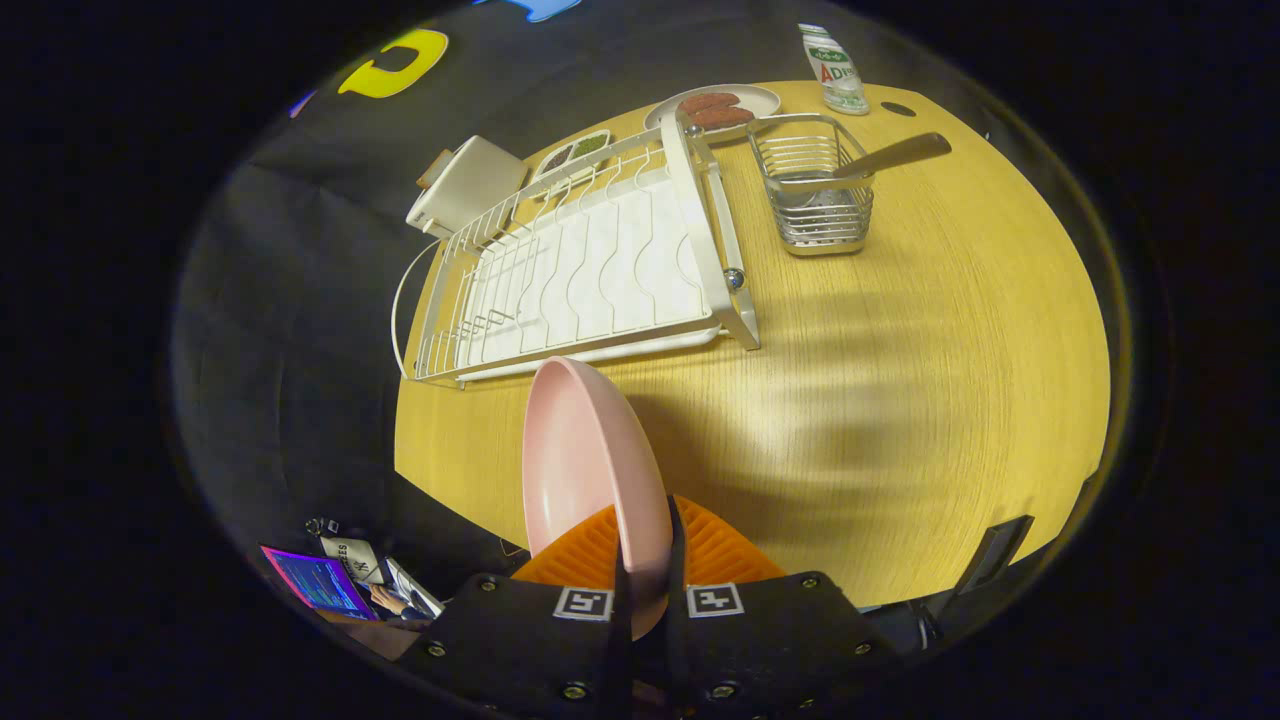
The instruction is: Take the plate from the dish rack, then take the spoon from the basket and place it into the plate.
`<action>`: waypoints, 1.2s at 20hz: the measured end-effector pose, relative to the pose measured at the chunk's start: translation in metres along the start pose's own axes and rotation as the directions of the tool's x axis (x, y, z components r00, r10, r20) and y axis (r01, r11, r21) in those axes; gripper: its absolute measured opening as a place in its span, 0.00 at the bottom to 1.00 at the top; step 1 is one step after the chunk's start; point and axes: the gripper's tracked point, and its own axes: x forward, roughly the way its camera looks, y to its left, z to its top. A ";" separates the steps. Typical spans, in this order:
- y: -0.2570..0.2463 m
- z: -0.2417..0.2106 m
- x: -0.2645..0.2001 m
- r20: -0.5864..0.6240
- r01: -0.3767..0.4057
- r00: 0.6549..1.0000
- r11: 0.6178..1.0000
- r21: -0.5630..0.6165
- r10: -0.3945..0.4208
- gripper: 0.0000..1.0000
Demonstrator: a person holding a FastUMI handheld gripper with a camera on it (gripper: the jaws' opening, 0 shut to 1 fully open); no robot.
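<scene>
A pink plate [585, 465] stands on edge between my fingers, lifted above the wooden table [900, 400]. My gripper [645, 545] is shut on the plate's rim, one finger on each face. Beyond the plate lies the white dish rack [590, 270], with no dishes in it. To the right of the rack stands a wire basket [815, 190] with a spoon [885, 157] leaning in it, handle pointing up and to the right.
Behind the rack are a plate with sausages [715, 108], a small dish of food [572, 153], a white box [465, 185] and a bottle [832, 68]. A laptop [320, 580] sits below the table's near edge.
</scene>
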 end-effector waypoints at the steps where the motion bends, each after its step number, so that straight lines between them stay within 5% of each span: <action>1: 0.000 -0.002 0.006 0.000 -0.021 1.000 1.000 0.003 0.021 0.13; 9: -0.028 -0.006 0.029 -0.006 -0.096 0.995 0.993 0.074 0.097 0.14; 14: -0.048 -0.003 0.027 0.043 -0.074 0.997 0.993 0.089 0.071 0.31; 17: -0.053 0.010 0.012 0.127 -0.077 0.990 0.993 0.086 0.066 0.31; 24: -0.070 0.055 -0.038 0.438 0.020 0.899 1.000 0.005 -0.020 0.31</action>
